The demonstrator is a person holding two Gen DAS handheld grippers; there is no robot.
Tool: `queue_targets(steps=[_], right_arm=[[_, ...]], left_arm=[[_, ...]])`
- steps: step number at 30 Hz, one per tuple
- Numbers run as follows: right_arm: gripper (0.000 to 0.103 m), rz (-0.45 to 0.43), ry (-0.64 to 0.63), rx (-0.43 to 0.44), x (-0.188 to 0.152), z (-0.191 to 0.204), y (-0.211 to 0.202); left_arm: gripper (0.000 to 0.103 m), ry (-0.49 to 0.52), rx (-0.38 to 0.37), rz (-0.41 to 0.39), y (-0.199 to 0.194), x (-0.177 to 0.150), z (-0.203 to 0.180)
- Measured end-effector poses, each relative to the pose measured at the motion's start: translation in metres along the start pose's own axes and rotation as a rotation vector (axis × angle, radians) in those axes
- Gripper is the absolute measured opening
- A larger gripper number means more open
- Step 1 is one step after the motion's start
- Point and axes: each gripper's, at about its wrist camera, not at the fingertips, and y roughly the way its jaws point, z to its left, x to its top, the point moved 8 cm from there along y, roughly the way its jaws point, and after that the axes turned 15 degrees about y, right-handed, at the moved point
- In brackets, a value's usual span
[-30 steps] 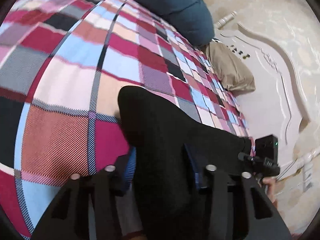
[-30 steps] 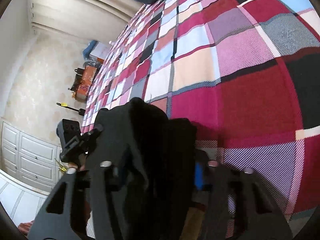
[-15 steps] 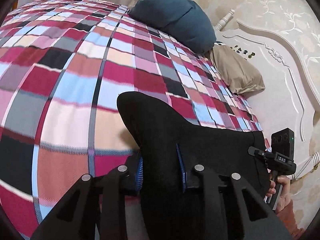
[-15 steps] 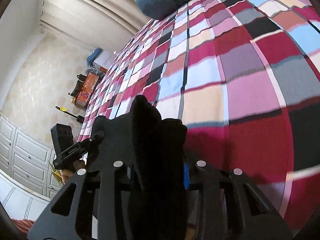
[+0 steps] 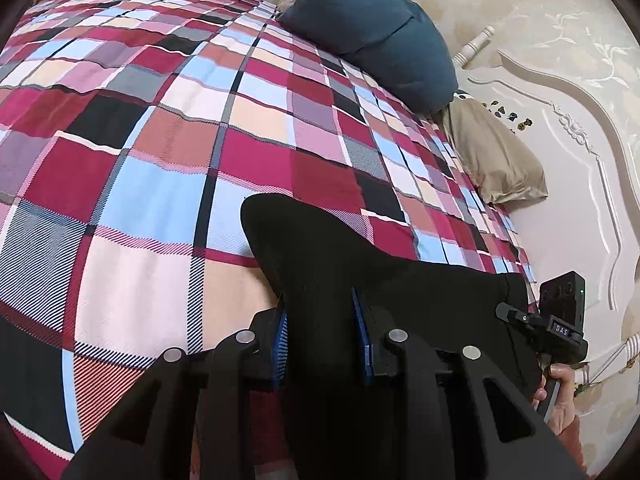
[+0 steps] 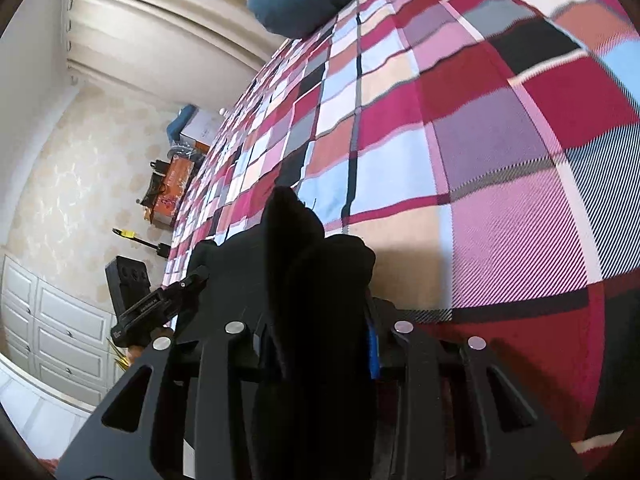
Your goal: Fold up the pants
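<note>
Since a second ago the black pants (image 5: 340, 272) have been lifted higher above the plaid bedspread (image 5: 160, 200). Fabric is clamped in both the left gripper (image 5: 320, 340) and right gripper (image 6: 320, 344). A carry-over fold is judged underway.

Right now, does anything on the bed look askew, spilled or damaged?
Nothing stands out. The black pants hang bunched between the left hand-held gripper and right hand-held gripper, above the plaid bedspread.

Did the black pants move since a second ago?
Yes. The black pants rose off the plaid blanket; the blue pillow now sits lower in the left view.
</note>
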Motion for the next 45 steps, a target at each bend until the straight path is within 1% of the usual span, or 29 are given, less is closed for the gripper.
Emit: queue_targets(steps=[10,12,13,16,18,19,22,23,24,25,27,28,29,30,34,35,37,38,39,40,41,42,44,45], right_arm=[[0.037,0.000,0.026,0.015,-0.001,-0.006,0.002],[0.038,0.000,0.030,0.016,0.000,-0.007,0.002],[0.040,-0.001,0.031,0.016,-0.001,-0.008,0.001],[0.045,0.001,0.047,0.017,-0.001,-0.008,0.001],[0.049,0.005,0.055,0.019,-0.003,-0.008,-0.001],[0.053,0.006,0.063,0.015,-0.004,-0.008,-0.004],[0.061,0.001,0.091,-0.010,-0.013,-0.012,-0.017],[0.067,-0.001,0.100,-0.017,-0.017,-0.014,-0.023],[0.070,-0.003,0.107,-0.024,-0.022,-0.017,-0.029],[0.072,-0.007,0.112,-0.034,-0.029,-0.020,-0.036],[0.075,-0.005,0.121,-0.042,-0.042,-0.025,-0.047],[0.076,0.005,0.132,-0.032,-0.053,-0.027,-0.053],[0.077,0.012,0.139,-0.024,-0.062,-0.028,-0.056],[0.077,0.020,0.142,-0.020,-0.068,-0.028,-0.057],[0.078,0.053,0.134,-0.003,-0.096,-0.023,-0.055],[0.078,0.057,0.131,0.003,-0.100,-0.021,-0.052],[0.077,0.045,0.126,-0.003,-0.101,-0.019,-0.048],[0.062,0.035,0.128,-0.010,-0.101,-0.018,-0.047],[0.053,0.026,0.130,-0.015,-0.101,-0.019,-0.046],[0.049,0.027,0.131,-0.029,-0.102,-0.020,-0.044],[0.044,0.019,0.120,-0.038,-0.103,-0.021,-0.044],[0.042,0.015,0.116,-0.036,-0.103,-0.021,-0.044],[0.037,0.004,0.115,-0.014,-0.106,-0.019,-0.048],[0.037,-0.002,0.111,-0.008,-0.107,-0.017,-0.051]], left_arm=[[0.029,0.000,-0.009,-0.005,0.003,-0.001,0.000],[0.030,-0.003,-0.009,-0.004,0.003,-0.001,0.000],[0.030,-0.005,-0.010,-0.004,0.003,-0.002,0.000],[0.037,0.010,-0.012,-0.008,0.002,-0.001,-0.001],[0.049,0.003,-0.027,-0.015,-0.003,-0.003,-0.001],[0.051,-0.012,-0.036,-0.018,-0.006,-0.005,0.000],[0.055,-0.053,-0.072,-0.034,-0.025,-0.018,0.002],[0.060,-0.062,-0.074,-0.034,-0.030,-0.023,0.003],[0.064,-0.077,-0.080,-0.036,-0.036,-0.030,0.004],[0.065,-0.087,-0.094,-0.044,-0.040,-0.035,0.003],[0.068,-0.123,-0.124,-0.038,-0.050,-0.052,-0.001],[0.070,-0.140,-0.147,-0.035,-0.056,-0.062,-0.006],[0.073,-0.145,-0.164,-0.033,-0.059,-0.069,-0.010],[0.075,-0.148,-0.184,-0.025,-0.061,-0.076,-0.015],[0.075,-0.160,-0.240,0.022,-0.059,-0.102,-0.040],[0.075,-0.160,-0.242,0.025,-0.056,-0.105,-0.045],[0.075,-0.133,-0.213,0.013,-0.053,-0.105,-0.051],[0.075,-0.125,-0.204,0.007,-0.051,-0.104,-0.054],[0.068,-0.128,-0.203,0.001,-0.050,-0.102,-0.056],[0.059,-0.131,-0.210,-0.001,-0.049,-0.102,-0.057],[0.054,-0.140,-0.222,0.006,-0.047,-0.103,-0.061],[0.049,-0.150,-0.211,0.007,-0.046,-0.103,-0.062],[0.044,-0.125,-0.183,0.007,-0.047,-0.101,-0.066],[0.042,-0.113,-0.171,0.008,-0.049,-0.100,-0.068]])
